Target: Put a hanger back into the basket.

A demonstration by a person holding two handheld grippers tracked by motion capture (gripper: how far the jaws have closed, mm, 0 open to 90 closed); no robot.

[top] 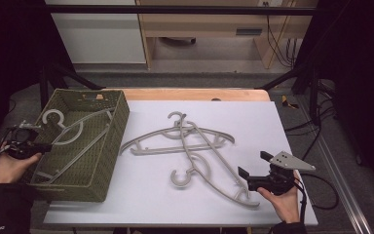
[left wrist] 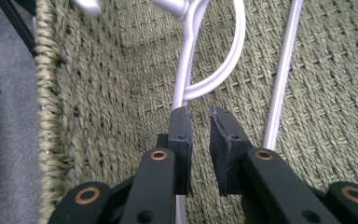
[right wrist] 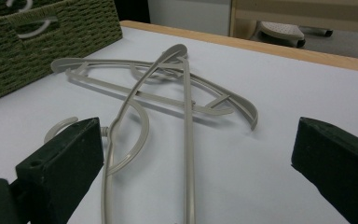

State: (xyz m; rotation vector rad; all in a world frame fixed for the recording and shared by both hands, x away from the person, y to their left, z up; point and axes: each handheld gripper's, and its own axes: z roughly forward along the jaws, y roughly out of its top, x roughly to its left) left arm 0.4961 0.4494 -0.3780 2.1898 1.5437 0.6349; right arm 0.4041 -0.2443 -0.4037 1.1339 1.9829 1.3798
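Left gripper (left wrist: 199, 121), jaws a narrow gap apart w/ nothing clamped, hangs inside the green woven basket (top: 118, 117) just beside the pale hanger (top: 75, 134) lying there; that hanger looks already delivered. Right gripper (right wrist: 193, 154), jaws spread wide and empty, sits low on the white table (top: 282, 126) facing two crossed hangers (top: 199, 151); the likely next step is closing on the nearer one's bar and carrying it to the basket at table's left. The two overlap, so lifting one may drag the other along; the hanger already in the basket also takes up room.
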